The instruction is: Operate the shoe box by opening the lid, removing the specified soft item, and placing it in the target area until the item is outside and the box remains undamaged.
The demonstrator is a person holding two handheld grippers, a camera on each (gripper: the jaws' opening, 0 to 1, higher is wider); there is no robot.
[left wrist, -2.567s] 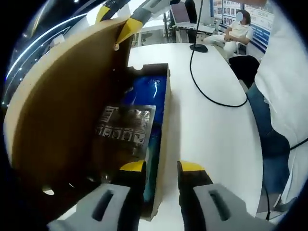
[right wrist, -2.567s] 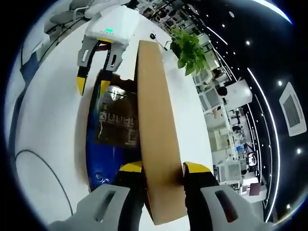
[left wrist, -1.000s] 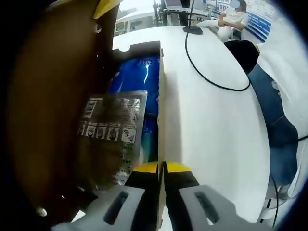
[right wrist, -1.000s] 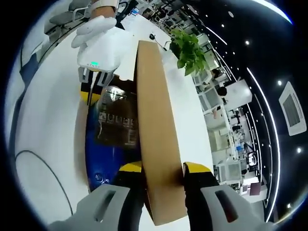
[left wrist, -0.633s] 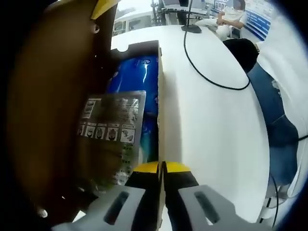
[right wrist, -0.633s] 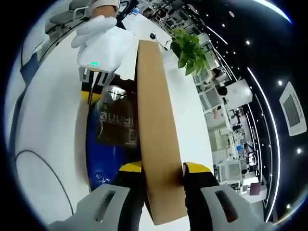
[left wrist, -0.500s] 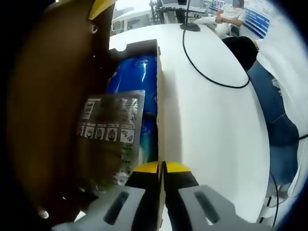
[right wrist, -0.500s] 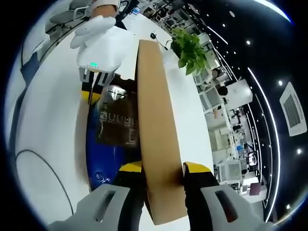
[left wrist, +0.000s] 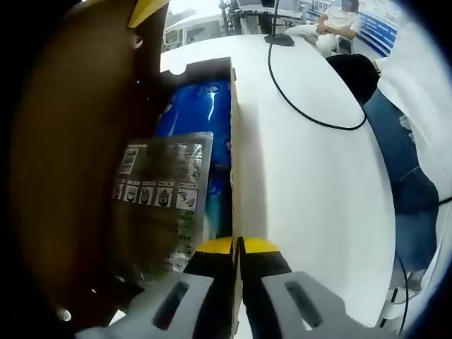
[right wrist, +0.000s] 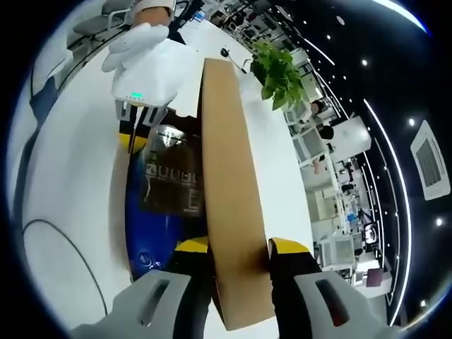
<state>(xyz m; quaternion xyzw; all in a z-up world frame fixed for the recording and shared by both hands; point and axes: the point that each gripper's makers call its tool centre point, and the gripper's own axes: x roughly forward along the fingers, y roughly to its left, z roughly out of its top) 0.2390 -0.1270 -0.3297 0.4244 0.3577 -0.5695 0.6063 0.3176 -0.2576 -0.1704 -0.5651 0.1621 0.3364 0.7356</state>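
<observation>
In the left gripper view, the left hand-held gripper (left wrist: 237, 248) has its yellow-tipped jaws pinched narrow on the near end of the shoe box (left wrist: 234, 141) side wall, one jaw inside the box and one outside. The box sits on the white counter (left wrist: 311, 183), its long wall running away from the camera. Inside lies the soft item (left wrist: 205, 134), a shiny blue package, with a clear bag with printed symbols (left wrist: 166, 191) lying over its near part. The brown lid (left wrist: 70, 162) stands raised beside the box, and a yellow tip of the right hand-held gripper (left wrist: 145, 10) shows at its far top edge. A black cable (left wrist: 304, 116) curves across the counter toward its far edge. A person in jeans (left wrist: 402, 176) stands at the counter's side edge.

In the right gripper view, the right hand-held gripper (right wrist: 239, 248) clamps the upright lid (right wrist: 229, 183) edge between its two jaws. The blue soft item (right wrist: 148, 226) rests inside the open box, partly under the clear bag (right wrist: 173, 180). At the box's far end, a gloved hand (right wrist: 141, 39) holds the left hand-held gripper (right wrist: 134, 134) at the box wall. A green plant (right wrist: 279, 74) stands beyond the lid.
</observation>
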